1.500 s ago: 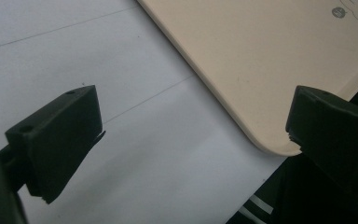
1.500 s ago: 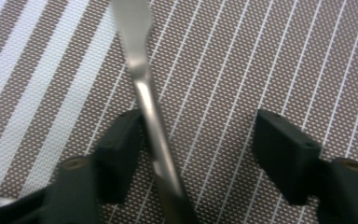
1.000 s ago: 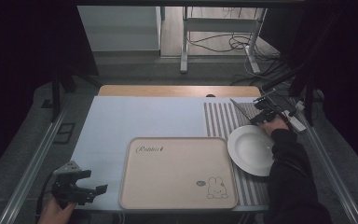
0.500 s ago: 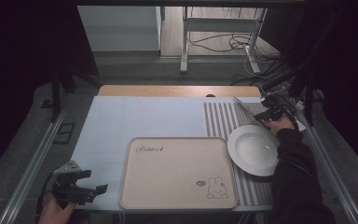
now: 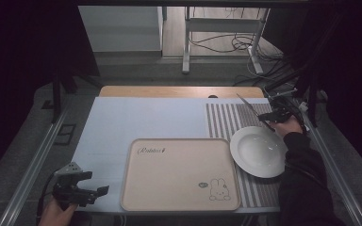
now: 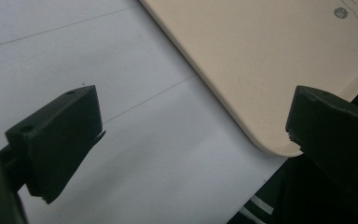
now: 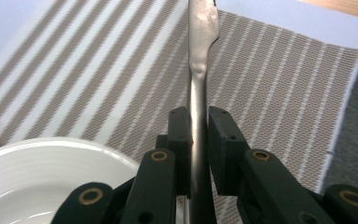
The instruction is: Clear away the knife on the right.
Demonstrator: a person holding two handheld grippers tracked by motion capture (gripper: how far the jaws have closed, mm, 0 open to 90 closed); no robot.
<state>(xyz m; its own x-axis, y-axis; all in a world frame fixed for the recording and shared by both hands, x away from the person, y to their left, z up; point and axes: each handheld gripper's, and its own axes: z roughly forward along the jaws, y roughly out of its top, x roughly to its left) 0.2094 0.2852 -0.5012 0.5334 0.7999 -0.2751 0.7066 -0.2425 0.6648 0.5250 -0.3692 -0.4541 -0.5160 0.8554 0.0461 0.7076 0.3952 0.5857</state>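
Nearest me, at seven o'clock on the table, the left gripper (image 5: 82,190) idles with jaws spread wide and empty beside the beige tray (image 5: 179,174), which is bare. The white plate (image 5: 258,150) sits at three o'clock on the striped mat (image 5: 226,120). Beyond it, at two o'clock, the right gripper (image 5: 269,117) clamps a metal knife (image 7: 198,70) (it looks like one) lifted over the mat, not yet laid down, I'd judge.

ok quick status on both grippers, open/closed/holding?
Left gripper: open, jaws wide apart, holding nothing, over the tray corner.
Right gripper: closed on a metal utensil, above the striped mat.
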